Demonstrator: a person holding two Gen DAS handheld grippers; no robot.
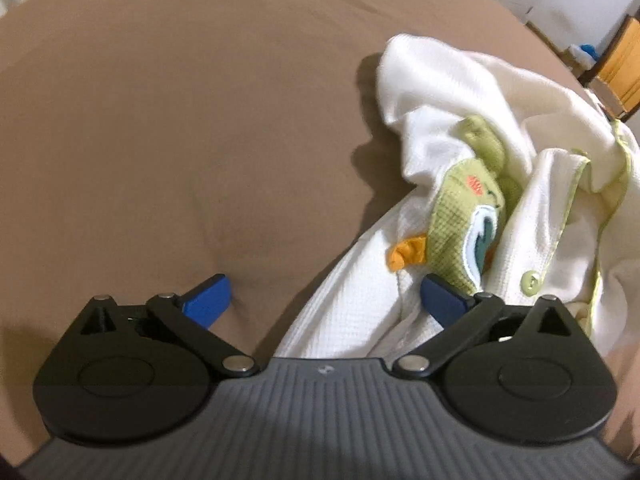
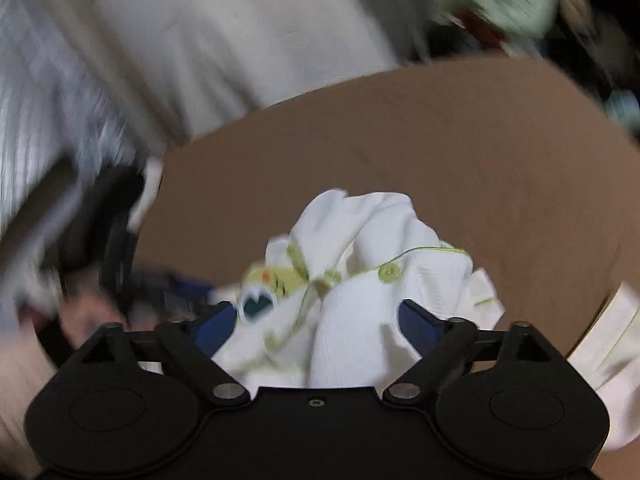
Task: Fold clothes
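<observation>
A crumpled white waffle-knit baby garment point(image 1: 460, 128) with green trim, a green button and a green dinosaur patch point(image 1: 468, 216) lies on the brown sheet point(image 1: 180, 120). My left gripper point(image 1: 326, 300) is open, low over the sheet, with the garment's edge running between its blue fingers point(image 1: 208, 300). In the right wrist view the same garment point(image 2: 360, 272) is bunched between the right gripper's point(image 2: 320, 320) wide-spread blue fingers point(image 2: 420, 324), which stand open around it. This view is motion-blurred.
The brown sheet point(image 2: 480, 160) covers the whole work surface. A person in a white top point(image 2: 160, 40) stands blurred at the far edge, with the other gripper's dark body point(image 2: 112, 232) at the left. Wooden furniture point(image 1: 620, 64) is at the far right.
</observation>
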